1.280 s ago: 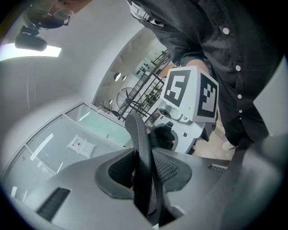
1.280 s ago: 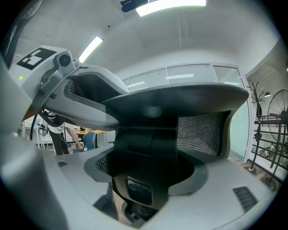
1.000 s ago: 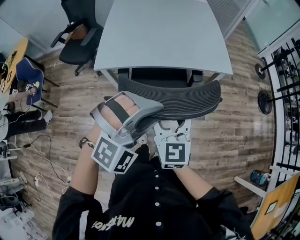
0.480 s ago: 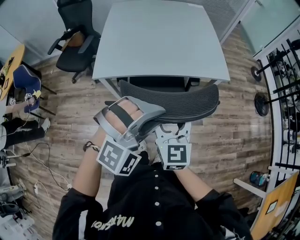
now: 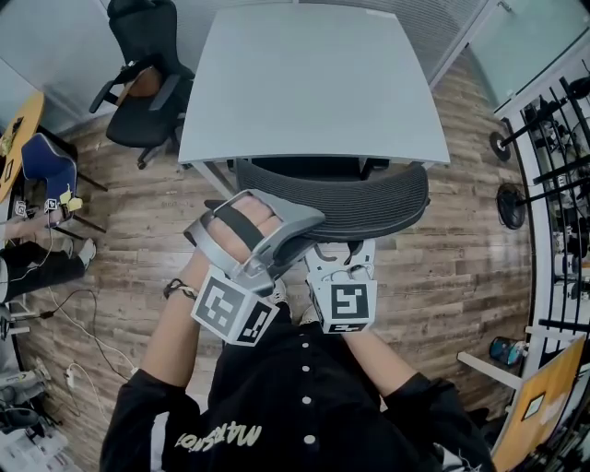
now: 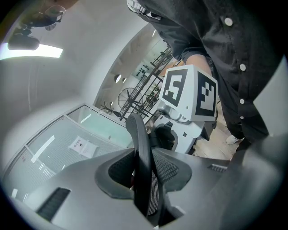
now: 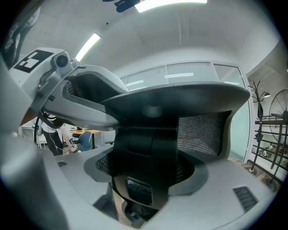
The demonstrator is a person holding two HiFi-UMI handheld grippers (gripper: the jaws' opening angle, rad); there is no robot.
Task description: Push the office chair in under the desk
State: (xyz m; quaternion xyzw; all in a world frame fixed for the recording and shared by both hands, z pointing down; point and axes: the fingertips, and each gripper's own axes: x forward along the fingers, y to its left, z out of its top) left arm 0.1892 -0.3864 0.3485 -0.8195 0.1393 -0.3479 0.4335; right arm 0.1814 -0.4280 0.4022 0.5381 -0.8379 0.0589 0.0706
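Mid-push, the left gripper pinches the office chair by its backrest rim, the right gripper clamps its spine, jaws narrow; next, shove it deeper under the table.

Light: bright, even, from ceiling strips above you | Glare: one strip blooms white in your left gripper view | Shadows: faint on the floor | Edges: fisheye bending, black corners in gripper views | Focus: office chair mesh sharp, nearest surfaces blurred

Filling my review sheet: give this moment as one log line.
left gripper: shut on chair backrest | right gripper: at backrest spine, grip unclear | desk: edge beside backrest
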